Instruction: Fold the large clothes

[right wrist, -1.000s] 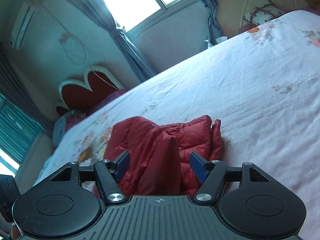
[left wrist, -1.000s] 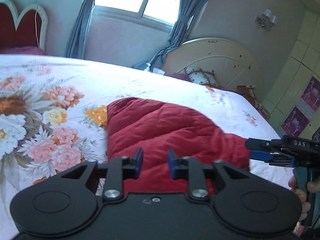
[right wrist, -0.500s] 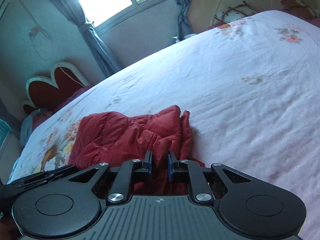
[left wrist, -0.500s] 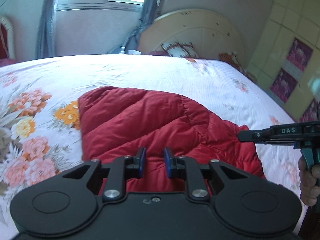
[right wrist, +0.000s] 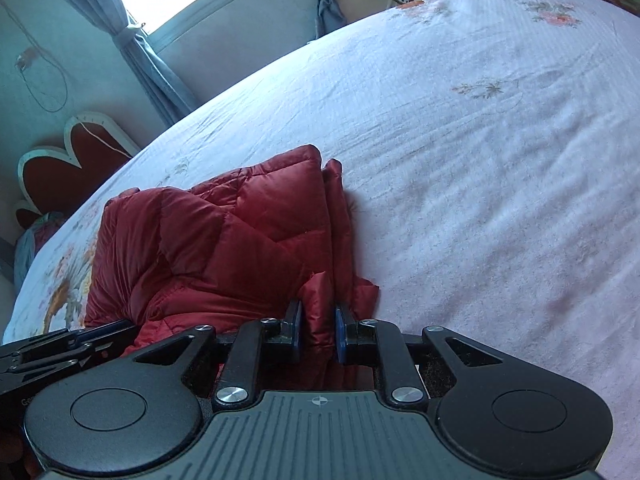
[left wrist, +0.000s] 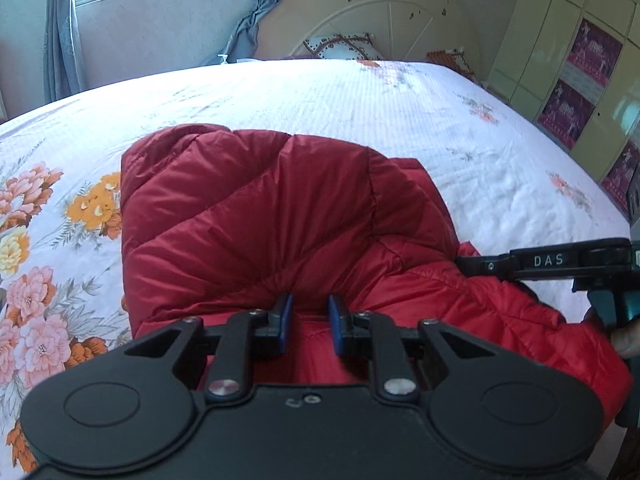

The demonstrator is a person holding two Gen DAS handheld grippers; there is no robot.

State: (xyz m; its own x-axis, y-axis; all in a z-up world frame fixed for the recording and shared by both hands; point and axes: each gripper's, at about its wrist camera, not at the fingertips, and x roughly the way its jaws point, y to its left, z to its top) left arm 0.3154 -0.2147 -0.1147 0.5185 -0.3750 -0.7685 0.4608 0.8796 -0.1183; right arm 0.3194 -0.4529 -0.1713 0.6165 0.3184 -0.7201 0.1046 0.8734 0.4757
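**Both grippers pinching the red jacket on the bed**

Left wrist view shows you the bed (left wrist: 360, 112), its white floral sheet filling the scene out to the cream headboard (left wrist: 372, 20) on the far side, with a patterned pillow (left wrist: 340, 46) against it. Your red quilted jacket (left wrist: 248, 216) lies bunched on the near part of the sheet, orange and pink printed flowers to its left. Your left gripper (left wrist: 308, 322) has its blue pads drawn in on a puckered fold at the jacket's near edge. Your right gripper (left wrist: 476, 264) reaches in from the right and meets the jacket's right side. From the right wrist view, your right gripper (right wrist: 318, 330) pinches an upright flap of red fabric at the jacket's (right wrist: 224, 248) near right corner.
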